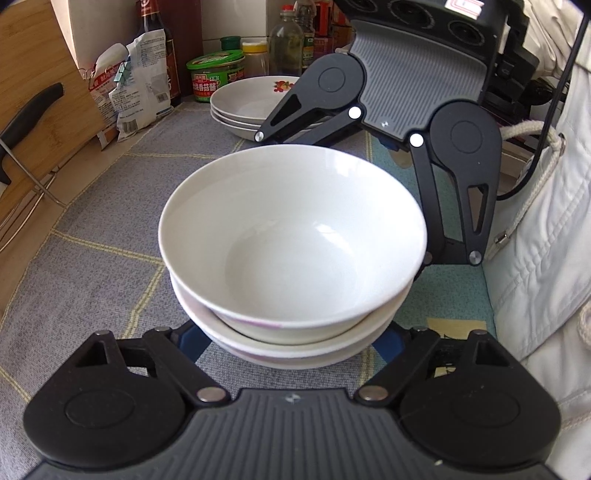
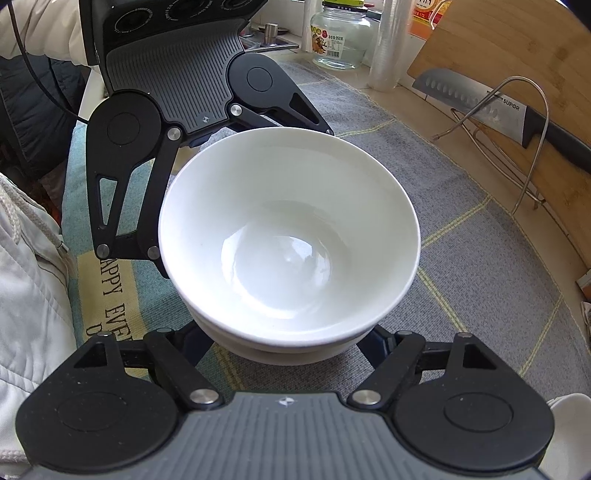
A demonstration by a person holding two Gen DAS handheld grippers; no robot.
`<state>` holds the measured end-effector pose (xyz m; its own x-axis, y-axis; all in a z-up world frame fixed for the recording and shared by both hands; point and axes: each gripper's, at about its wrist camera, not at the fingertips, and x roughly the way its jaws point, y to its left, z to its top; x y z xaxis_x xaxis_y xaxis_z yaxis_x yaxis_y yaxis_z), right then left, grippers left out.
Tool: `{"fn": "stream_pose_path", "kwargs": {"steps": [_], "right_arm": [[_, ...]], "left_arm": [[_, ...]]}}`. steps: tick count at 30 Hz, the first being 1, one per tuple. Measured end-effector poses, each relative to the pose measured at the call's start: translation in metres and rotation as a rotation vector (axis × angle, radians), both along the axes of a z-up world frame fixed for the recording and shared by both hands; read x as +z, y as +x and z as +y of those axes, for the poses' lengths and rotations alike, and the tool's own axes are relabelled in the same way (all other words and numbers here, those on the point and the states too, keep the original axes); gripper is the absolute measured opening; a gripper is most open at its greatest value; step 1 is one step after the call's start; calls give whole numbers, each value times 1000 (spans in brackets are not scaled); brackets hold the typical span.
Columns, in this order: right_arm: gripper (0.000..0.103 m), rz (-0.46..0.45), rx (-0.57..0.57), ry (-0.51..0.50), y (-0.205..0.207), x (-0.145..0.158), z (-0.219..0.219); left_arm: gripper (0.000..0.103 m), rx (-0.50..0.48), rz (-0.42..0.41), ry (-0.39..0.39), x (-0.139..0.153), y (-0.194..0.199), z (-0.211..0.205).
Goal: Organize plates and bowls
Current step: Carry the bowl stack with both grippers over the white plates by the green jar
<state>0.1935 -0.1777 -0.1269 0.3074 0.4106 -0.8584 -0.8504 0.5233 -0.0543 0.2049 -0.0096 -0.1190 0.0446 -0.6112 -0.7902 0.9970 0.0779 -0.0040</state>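
A stack of white bowls [image 1: 291, 251] stands on the grey checked cloth [image 1: 110, 221] and fills the middle of both views; it also shows in the right wrist view [image 2: 288, 236]. My left gripper [image 1: 291, 343] is open, its blue fingers spread around the base of the stack on the near side. My right gripper [image 2: 288, 343] is open too, its fingers spread around the base from the opposite side. Each gripper shows across the stack in the other's view. A stack of shallow white plates [image 1: 247, 107] with a red flower print sits behind the bowls.
Jars, bottles and a food bag [image 1: 136, 85] line the back wall. A wooden cutting board [image 2: 517, 55] and a knife [image 2: 517, 114] rest in a wire rack [image 2: 524, 147]. A glass jar [image 2: 340, 33] stands by the wall. A person in a white jacket [image 1: 546, 258] stands close.
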Motion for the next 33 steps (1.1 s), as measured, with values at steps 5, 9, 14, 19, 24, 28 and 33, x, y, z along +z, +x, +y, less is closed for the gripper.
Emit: {"fn": "stream_pose_path", "kwargs": {"steps": [5,9,14,19,24,28,33], "right_arm": [[86,-8,7,-6,0,0,1],[86,-4,2,-3,0,0,2],[86,1,-4,2,-1,2,4],[86,-8,3,7,-4,9,2],[86,-6,14,9,-7,18,-6],[86,-10,23,3,-8,26,-18],[86,-11,28,-5,-10,36,-40]], "left_arm": [[88,-4,-1,8,0,1,-1],[88,1,-7,14,0,0,-2],[87,8,-5,21,2,-2,-1],[87,21,-11,20,9,-6,-2],[87,30,-19,22,16,-11,-8],[87,43,-12,20,20,-13,-18],[87,49,-8,12,27,-13,-41]]}}
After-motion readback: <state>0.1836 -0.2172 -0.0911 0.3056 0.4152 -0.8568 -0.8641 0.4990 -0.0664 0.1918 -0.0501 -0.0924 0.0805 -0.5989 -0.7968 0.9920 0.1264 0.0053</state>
